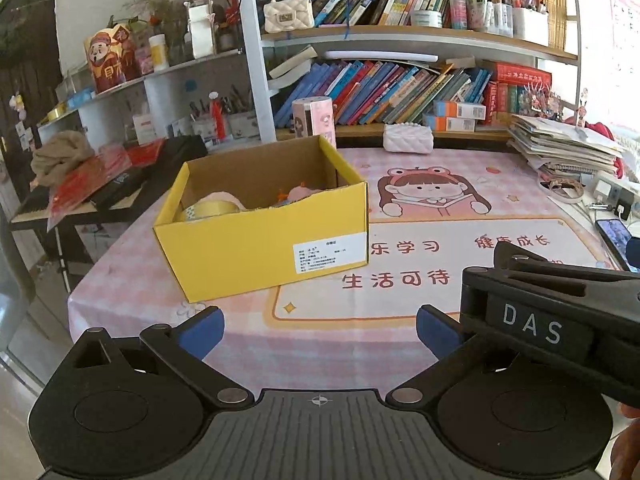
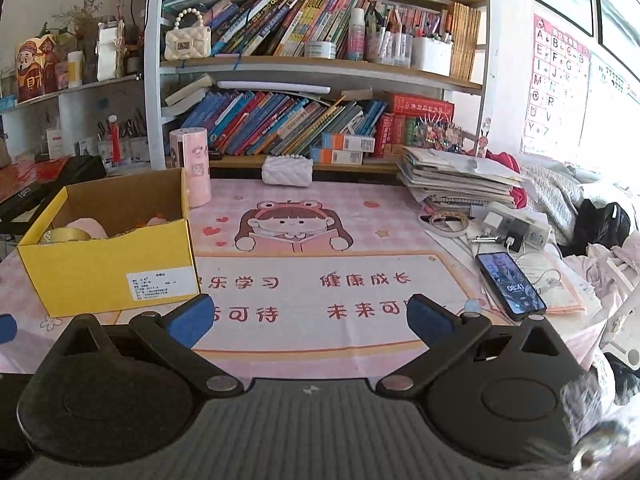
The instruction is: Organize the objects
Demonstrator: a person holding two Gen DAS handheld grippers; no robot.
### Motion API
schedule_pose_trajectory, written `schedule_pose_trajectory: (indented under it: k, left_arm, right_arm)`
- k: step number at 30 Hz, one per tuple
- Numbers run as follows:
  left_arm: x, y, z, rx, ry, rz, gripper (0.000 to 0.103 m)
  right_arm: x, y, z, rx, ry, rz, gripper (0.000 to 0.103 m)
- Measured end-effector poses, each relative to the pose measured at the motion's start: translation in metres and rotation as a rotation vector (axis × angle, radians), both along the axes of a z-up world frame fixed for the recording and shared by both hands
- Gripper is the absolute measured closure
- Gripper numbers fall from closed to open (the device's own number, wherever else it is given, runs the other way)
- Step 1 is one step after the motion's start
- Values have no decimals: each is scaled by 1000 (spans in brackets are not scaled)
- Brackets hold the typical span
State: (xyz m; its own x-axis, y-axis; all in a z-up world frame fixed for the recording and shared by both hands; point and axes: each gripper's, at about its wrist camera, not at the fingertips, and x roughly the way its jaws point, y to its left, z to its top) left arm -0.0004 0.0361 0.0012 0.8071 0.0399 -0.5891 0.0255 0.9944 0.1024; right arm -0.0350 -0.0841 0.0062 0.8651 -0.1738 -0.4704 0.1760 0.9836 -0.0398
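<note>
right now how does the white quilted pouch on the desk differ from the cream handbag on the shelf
The white quilted pouch lies on the desk mat; the cream handbag stands upright on the upper shelf. The handbag's pearl handle arches above it; the pouch's pearls lie along its top. Both are quilted and pale.

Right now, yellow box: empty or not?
Not empty. The open-topped box holds a tape roll and pink soft items; anything deeper is hidden by its front wall.

**What the views hide**

The yellow cardboard box (image 1: 260,236) has a near wall that covers most of its contents: only the tops of a yellow tape roll (image 1: 210,208) and pink soft items (image 1: 306,193) show. Its white label (image 2: 160,285) is too small to read. The phone (image 1: 618,240) is cut by the right edge in the left wrist view.
</note>
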Motion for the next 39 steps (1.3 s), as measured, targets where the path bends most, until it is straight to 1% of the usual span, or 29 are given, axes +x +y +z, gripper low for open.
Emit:
schedule_pose_trajectory:
  k: [7, 11, 16, 27, 32, 39]
  left_arm:
    - [0, 1, -1, 11, 9, 11, 0]
    - [2, 4, -2, 0, 32, 20, 0]
    - [0, 5, -2, 15, 29, 31, 0]
    - [-2, 10, -3, 3, 46, 41, 0]
    - [-1, 12, -5, -16, 67, 31, 0]
    - [-2, 12, -4, -16, 67, 30, 0]
  right_arm:
    - [1, 0, -1, 30, 20, 3, 0]
    - [2, 3, -2, 24, 24, 4, 0]
    - [4, 7, -3, 19, 35, 12, 0]
    - [3, 11, -2, 11, 35, 26, 0]
    - [3, 13, -3, 10, 39, 30, 0]
    - [3, 13, -4, 17, 45, 33, 0]
